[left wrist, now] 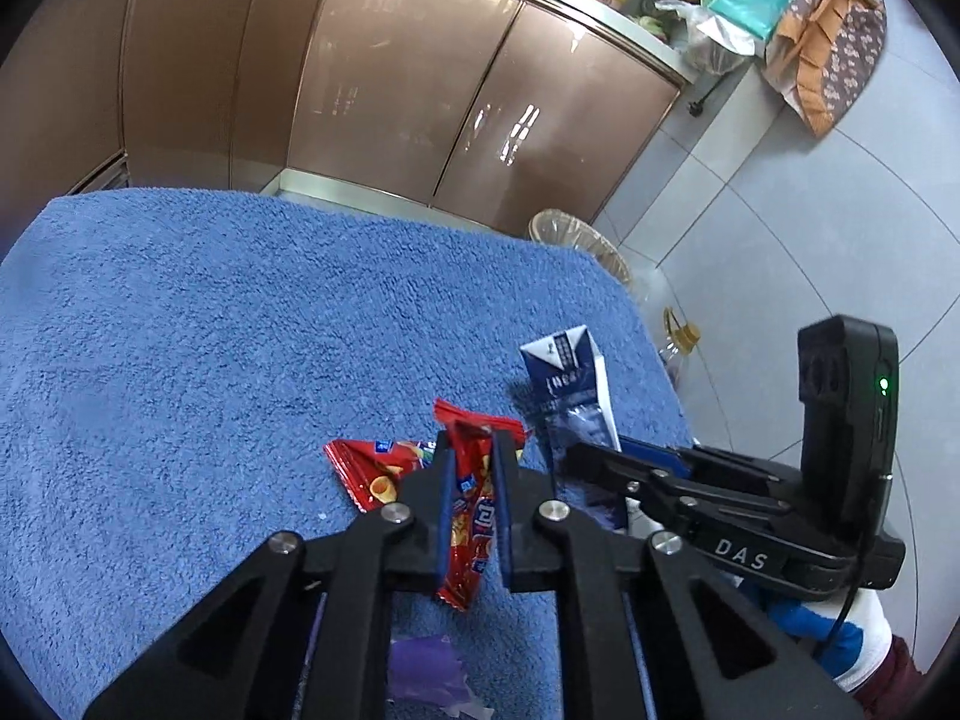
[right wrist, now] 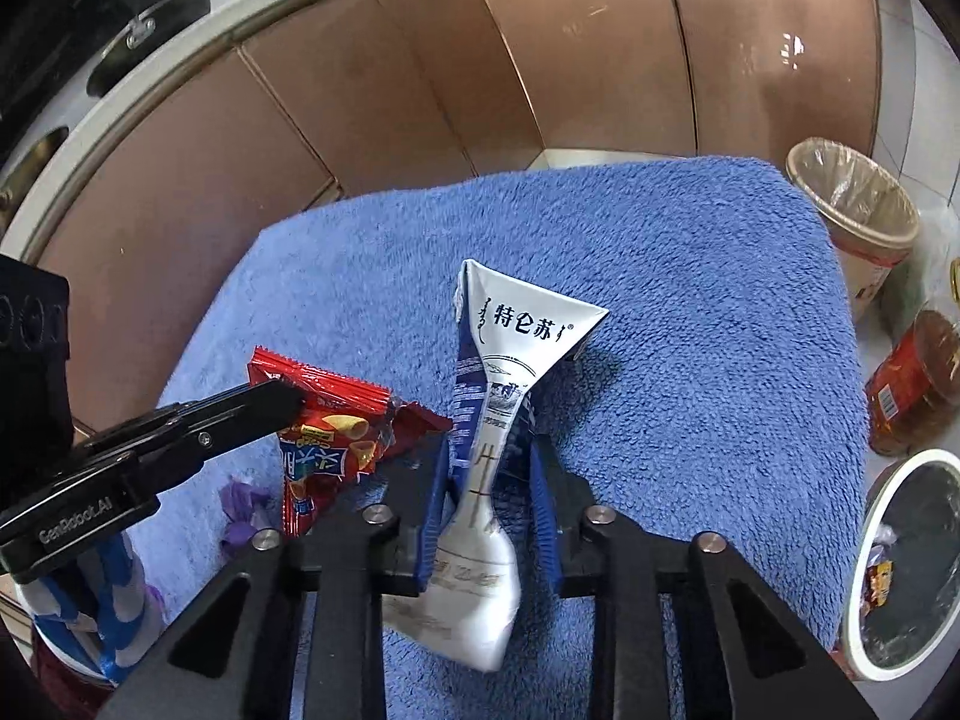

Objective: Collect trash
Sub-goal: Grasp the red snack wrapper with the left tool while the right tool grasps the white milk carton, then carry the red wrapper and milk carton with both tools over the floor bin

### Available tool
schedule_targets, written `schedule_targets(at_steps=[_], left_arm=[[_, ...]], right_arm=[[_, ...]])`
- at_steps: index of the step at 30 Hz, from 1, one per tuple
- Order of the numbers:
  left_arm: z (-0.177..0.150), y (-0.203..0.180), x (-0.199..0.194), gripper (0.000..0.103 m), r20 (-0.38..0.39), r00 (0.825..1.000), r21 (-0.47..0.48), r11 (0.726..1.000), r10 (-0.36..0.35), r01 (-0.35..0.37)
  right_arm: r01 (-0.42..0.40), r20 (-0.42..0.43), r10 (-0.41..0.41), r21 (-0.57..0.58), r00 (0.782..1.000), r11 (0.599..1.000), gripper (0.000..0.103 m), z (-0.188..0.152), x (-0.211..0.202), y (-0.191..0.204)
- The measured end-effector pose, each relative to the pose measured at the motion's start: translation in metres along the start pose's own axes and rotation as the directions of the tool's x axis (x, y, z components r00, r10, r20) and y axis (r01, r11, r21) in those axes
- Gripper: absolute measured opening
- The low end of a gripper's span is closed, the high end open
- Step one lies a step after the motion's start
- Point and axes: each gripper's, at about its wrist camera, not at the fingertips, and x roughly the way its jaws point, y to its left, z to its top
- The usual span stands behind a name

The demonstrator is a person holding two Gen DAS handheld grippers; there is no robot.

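Your left hand-held gripper pinches the red snack wrapper while your right hand-held gripper squeezes the crushed milk carton.

The crumpled purple plastic scrap lies largely hidden behind the black left gripper frame. The flattened blue-and-white milk carton has a blurred lower end. The black-lined white bin is cut off by the picture's edge; its contents look like wrappers, possibly.
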Motion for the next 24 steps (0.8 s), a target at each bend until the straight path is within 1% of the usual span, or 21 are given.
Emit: schedule_targets(at_steps=[8, 14, 19, 24], left_arm=[[0.001, -0.004, -0.021, 0.010, 0.033, 0.999, -0.033, 0.999, 0.013, -0.012], [0.005, -0.021, -0.040, 0.010, 0.055, 0.998, -0.016, 1.000, 0.020, -0.020], [0.007, -0.051, -0.054, 0.010, 0.072, 0.997, 0.017, 1.000, 0.008, -0.009], [0.011, -0.091, -0.054, 0.010, 0.070, 0.997, 0.053, 0.998, -0.024, 0.021]], right_arm=[[-0.053, 0.057, 0.052, 0.008, 0.997, 0.999, 0.023, -0.006, -0.032, -0.002], [-0.075, 0.112, 0.074, 0.010, 0.991, 0.997, 0.023, -0.013, -0.064, -0.004], [-0.068, 0.151, 0.062, 0.030, 0.987, 0.997, 0.023, -0.022, -0.094, -0.020], [-0.044, 0.196, 0.031, 0.065, 0.980, 0.997, 0.023, -0.033, -0.131, -0.047]])
